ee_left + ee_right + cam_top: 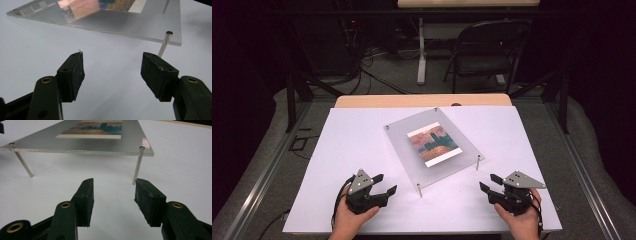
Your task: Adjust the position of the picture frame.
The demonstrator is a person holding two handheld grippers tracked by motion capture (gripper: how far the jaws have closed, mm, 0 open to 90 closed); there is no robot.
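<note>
So the high view gave the whole layout: a white table (362, 150) with a clear acrylic frame (404, 150) sitting near the middle on thin metal legs, turned at an angle, a colourful picture (433, 145) sandwiched in it; a folding chair (484, 45) and some cables on the floor sat way behind, which neither gripper view picked up. The left gripper (384, 184) sat near the front left, the right gripper (491, 182) near the front right, each in a hand, both low over the table. The left gripper view got up close to one corner post (165, 43) with its screw head, just past the right-hand jaw; the right gripper view showed two legs (137, 165) and the frame's underside gap, which you couldn't make out from above. Both sets of jaws were spread apart with nothing between them, just bare table; the frame lay ahead of both, near but not touching. No brand or writing that I could read anywhere; the picture was only blocks of orange, pink and teal.
</note>
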